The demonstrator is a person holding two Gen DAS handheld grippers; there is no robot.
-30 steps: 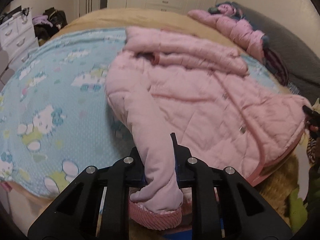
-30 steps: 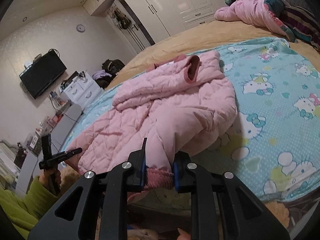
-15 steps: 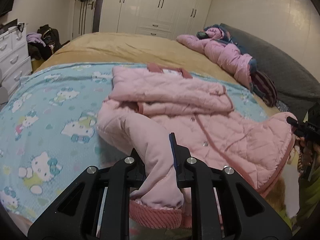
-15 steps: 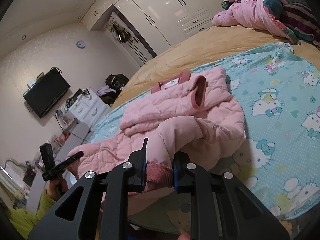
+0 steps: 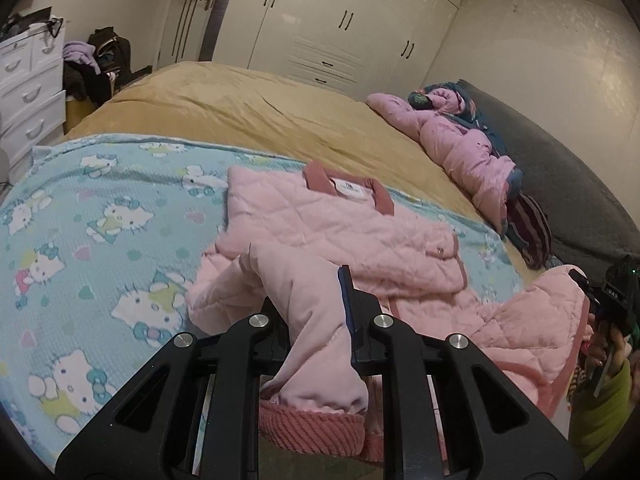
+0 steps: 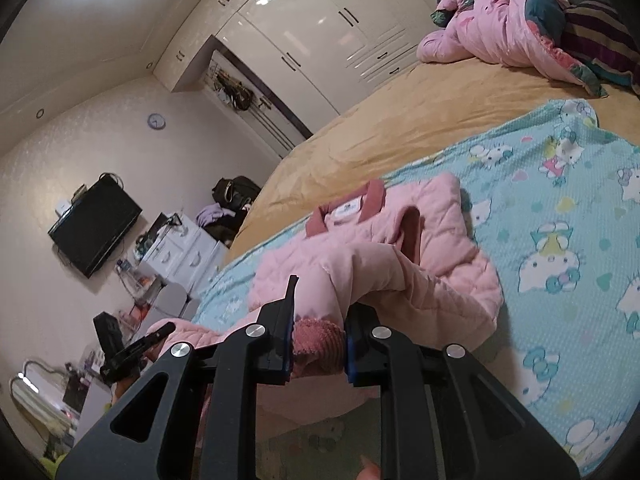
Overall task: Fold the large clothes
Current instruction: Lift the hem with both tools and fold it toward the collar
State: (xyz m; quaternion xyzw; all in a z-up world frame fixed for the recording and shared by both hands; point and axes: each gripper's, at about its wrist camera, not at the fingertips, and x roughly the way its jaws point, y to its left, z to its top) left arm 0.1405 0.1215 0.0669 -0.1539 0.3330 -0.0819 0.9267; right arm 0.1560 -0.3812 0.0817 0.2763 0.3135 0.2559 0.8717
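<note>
A pink quilted jacket [image 5: 344,232] lies on the bed, collar at the far end. My left gripper [image 5: 316,312] is shut on one sleeve; its ribbed dark-pink cuff [image 5: 312,424] hangs below the fingers. My right gripper [image 6: 320,320] is shut on the other sleeve at its ribbed cuff [image 6: 318,340], and the sleeve arches up from the jacket [image 6: 420,248]. Each view shows the other gripper at the edge: the right gripper [image 5: 612,296] held by a green-sleeved hand, the left gripper [image 6: 124,348] with pink fabric in it. Both sleeves are lifted off the bed.
A light-blue cartoon-cat blanket [image 5: 100,240] covers the near bed over a tan bedspread [image 5: 240,108]. A second pink jacket heap [image 5: 460,140] lies at the headboard side. White drawers [image 5: 28,92], a wardrobe [image 5: 340,32] and a wall TV [image 6: 94,232] stand around.
Both grippers have risen and moved forward over the bed with the sleeves in them. The sleeves now arch up, and the collar end shows closer and flatter.
</note>
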